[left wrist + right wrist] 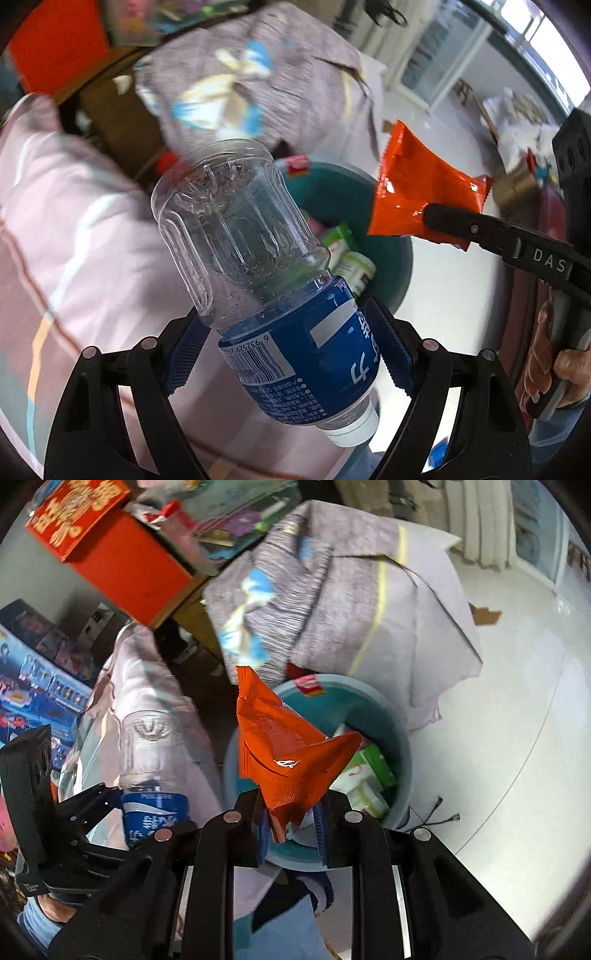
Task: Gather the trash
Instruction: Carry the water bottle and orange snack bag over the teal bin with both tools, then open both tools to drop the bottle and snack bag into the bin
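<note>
My left gripper [291,343] is shut on a clear plastic bottle [243,236] with a blue label, base pointing away, white cap toward me. It also shows in the right wrist view [147,753], left of the bin. My right gripper [291,823] is shut on an orange snack wrapper [284,746], held over the near rim of a teal trash bin [402,746]. In the left wrist view the wrapper [413,188] hangs right of the bottle, above the bin [399,254]. The bin holds green-and-white packaging [365,775].
A grey patterned cloth [332,590] drapes behind the bin. A pink blanket [74,221] lies to the left. A red box [110,542] sits on a wooden stand at the back left. White floor [517,701] spreads right, with a cable [443,818] near the bin.
</note>
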### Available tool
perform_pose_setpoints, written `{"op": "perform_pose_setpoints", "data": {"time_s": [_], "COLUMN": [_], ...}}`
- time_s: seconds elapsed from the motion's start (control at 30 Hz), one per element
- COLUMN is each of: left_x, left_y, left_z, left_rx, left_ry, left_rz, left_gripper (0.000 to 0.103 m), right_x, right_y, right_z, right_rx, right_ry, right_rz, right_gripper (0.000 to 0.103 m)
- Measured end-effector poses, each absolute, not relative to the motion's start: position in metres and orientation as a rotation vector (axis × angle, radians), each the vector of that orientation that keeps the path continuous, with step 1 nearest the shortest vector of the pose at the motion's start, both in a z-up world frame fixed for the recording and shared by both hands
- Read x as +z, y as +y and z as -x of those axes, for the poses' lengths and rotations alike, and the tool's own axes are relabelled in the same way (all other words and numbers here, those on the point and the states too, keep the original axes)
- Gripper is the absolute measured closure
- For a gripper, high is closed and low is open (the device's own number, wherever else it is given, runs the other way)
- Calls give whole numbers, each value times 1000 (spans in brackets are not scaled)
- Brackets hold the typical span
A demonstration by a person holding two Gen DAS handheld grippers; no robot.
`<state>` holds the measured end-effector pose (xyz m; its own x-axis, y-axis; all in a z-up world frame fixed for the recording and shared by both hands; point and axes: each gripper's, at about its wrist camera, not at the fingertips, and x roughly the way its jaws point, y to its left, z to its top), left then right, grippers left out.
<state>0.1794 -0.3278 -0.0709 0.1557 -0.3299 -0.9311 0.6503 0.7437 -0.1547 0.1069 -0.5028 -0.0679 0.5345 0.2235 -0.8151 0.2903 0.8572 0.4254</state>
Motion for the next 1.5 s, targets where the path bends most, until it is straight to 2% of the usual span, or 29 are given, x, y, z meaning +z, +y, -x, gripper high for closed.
{"op": "perform_pose_setpoints", "data": {"time_s": [0.43,1.13,1.23,1.33,1.5], "left_x": [-120,-96,-93,-90,-83], "left_y": [-374,-340,-333,-324,-314], "left_z": [-214,-192,-189,-188,-185], "left_rx": [-697,-674,-662,-652,-645], "left_ry": [1332,1281,1271,1270,1255], "left_rz": [-357,-318,-316,-299,-290], "left_gripper": [19,9,8,8,8], "right_x": [-106,-116,-115,-112,-103], "right_y": [-532,-508,-499,-494,-489], "right_z": [-110,-124,-130,-132,-129], "right_rx": [-83,-48,-34,-31,-36], "right_ry": [1099,1150,1163,1157,1142], "right_rz": [-610,-573,-556,-549,-547], "right_gripper": [84,82,76,56,49]}}
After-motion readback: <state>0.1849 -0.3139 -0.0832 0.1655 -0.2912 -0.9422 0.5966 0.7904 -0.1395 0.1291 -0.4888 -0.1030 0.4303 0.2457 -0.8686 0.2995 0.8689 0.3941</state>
